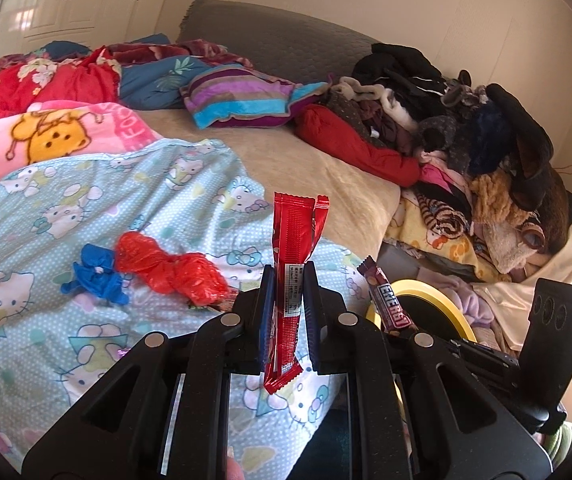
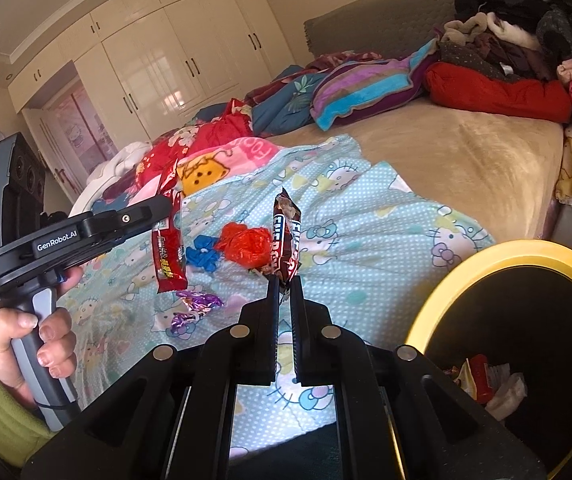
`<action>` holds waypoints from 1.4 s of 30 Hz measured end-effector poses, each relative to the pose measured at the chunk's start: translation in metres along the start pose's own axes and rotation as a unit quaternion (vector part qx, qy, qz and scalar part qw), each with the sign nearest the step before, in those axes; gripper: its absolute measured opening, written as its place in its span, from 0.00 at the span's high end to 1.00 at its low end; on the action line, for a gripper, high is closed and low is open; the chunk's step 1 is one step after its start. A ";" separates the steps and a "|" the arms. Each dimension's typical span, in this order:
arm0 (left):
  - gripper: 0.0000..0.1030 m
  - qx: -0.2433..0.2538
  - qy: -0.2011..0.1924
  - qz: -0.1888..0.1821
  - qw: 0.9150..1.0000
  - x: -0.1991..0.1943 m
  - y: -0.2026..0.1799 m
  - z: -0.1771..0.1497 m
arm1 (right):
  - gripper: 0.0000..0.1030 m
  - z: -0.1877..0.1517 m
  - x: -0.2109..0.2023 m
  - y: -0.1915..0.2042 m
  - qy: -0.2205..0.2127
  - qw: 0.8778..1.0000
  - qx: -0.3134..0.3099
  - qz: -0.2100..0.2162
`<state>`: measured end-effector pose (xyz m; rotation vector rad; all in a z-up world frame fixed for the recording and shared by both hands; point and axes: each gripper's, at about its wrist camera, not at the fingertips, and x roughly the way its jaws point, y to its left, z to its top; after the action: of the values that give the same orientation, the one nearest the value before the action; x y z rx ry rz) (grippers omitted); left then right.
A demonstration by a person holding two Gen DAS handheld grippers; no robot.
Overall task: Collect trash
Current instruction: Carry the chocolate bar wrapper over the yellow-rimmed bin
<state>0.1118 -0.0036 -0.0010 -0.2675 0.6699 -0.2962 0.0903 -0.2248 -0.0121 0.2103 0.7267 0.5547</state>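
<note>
My left gripper (image 1: 289,276) is shut on a long red snack wrapper (image 1: 292,248), held upright above the Hello Kitty blanket (image 1: 86,240); it also shows in the right wrist view (image 2: 168,240). My right gripper (image 2: 285,284) is shut on a brown "Energy" bar wrapper (image 2: 284,240), also seen in the left wrist view (image 1: 390,300). On the blanket lie a crumpled red plastic bag (image 1: 166,268), a blue scrap (image 1: 96,276) and purple foil wrappers (image 2: 196,304). A yellow-rimmed bin (image 2: 446,292) with trash inside stands at the right, beside the bed.
The bed holds piled quilts (image 1: 46,80), a striped pillow (image 1: 238,96) and a heap of clothes (image 1: 466,128) at the right. White wardrobes (image 2: 158,56) line the far wall. A person's hand (image 2: 34,344) grips the left handle.
</note>
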 end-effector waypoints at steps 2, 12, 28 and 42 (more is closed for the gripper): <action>0.91 0.004 0.002 -0.004 1.000 0.001 -0.004 0.000 | 0.94 0.000 -0.002 -0.004 -0.003 1.000 0.003 -0.003; 0.91 0.020 0.006 -0.021 1.000 0.006 -0.023 -0.002 | 0.94 0.000 -0.019 -0.024 -0.017 0.999 0.017 -0.024; 0.91 0.049 0.016 -0.054 0.997 0.015 -0.060 -0.006 | 0.94 0.000 -0.042 -0.063 -0.041 0.996 0.049 -0.064; 0.91 0.078 0.033 -0.084 0.993 0.026 -0.094 -0.018 | 0.94 -0.002 -0.058 -0.091 -0.051 0.992 0.078 -0.087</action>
<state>0.1026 -0.1023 0.0028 -0.1655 0.6877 -0.5182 0.0906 -0.3326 -0.0138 0.3150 0.6814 0.3188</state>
